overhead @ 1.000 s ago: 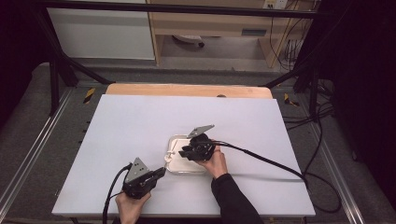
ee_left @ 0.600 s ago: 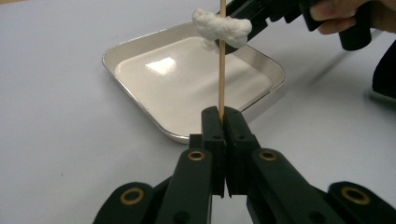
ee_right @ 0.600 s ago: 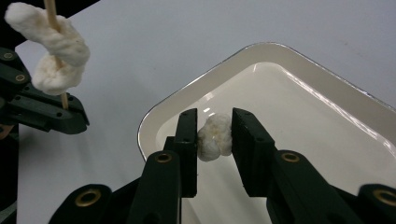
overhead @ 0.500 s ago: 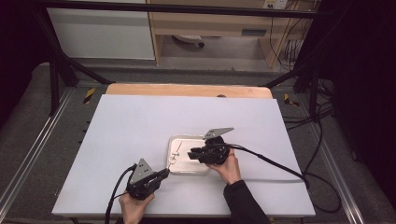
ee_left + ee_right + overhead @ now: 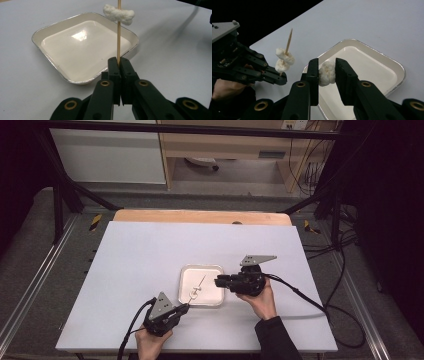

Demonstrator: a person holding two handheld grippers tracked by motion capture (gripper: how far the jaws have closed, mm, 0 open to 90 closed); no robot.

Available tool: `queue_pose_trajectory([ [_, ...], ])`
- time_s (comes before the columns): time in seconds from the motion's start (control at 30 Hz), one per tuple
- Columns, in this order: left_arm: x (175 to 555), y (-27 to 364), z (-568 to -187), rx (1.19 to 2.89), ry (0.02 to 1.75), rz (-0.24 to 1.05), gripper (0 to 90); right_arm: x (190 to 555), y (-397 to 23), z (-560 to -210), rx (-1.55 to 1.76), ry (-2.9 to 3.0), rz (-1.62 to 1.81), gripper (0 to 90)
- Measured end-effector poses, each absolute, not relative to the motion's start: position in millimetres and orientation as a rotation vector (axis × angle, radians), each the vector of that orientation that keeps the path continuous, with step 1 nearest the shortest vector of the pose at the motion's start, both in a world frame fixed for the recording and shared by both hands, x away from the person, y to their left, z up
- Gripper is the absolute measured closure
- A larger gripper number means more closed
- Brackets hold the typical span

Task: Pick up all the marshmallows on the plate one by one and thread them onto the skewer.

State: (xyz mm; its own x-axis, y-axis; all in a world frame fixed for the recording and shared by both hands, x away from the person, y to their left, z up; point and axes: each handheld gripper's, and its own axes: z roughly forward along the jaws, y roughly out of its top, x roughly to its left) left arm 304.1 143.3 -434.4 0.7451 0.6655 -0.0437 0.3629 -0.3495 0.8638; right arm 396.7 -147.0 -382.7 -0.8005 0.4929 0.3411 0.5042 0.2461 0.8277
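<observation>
A thin wooden skewer [image 5: 119, 35] stands up from my left gripper [image 5: 121, 62], which is shut on its lower end. White puffy pieces [image 5: 284, 60] are threaded on it below the pointed tip. From above, the skewer [image 5: 199, 286] leans over the shallow white tray [image 5: 216, 274], and the left gripper [image 5: 185, 308] sits at the tray's near left corner. My right gripper [image 5: 327, 71] is shut on another white puffy piece [image 5: 326, 73] above the tray [image 5: 372, 67]. The right gripper [image 5: 218, 281] points left at the tray's right edge.
The tray [image 5: 82, 47] lies near the middle front of a white tabletop [image 5: 150, 255] with a wooden strip [image 5: 200, 216] along its far edge. A black cable [image 5: 300, 295] trails right from the right gripper. Dark frame posts and floor surround the table.
The right gripper has drawn back to the right, from over the tray to its right edge. The left gripper has shifted slightly right with the skewer.
</observation>
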Motion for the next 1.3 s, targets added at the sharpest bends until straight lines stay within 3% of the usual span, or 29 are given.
queue_pose_trajectory([
  [0.7, 302, 124, -433, 2.004, 0.723, 0.385, 88.3, 392, -172, -355, -0.949, -2.316, -1.813, 74.0],
  [1.3, 302, 119, -435, 2.009, 0.714, 0.378, 88.3, 393, -162, -358, -0.899, -2.253, -1.8, 73.5],
])
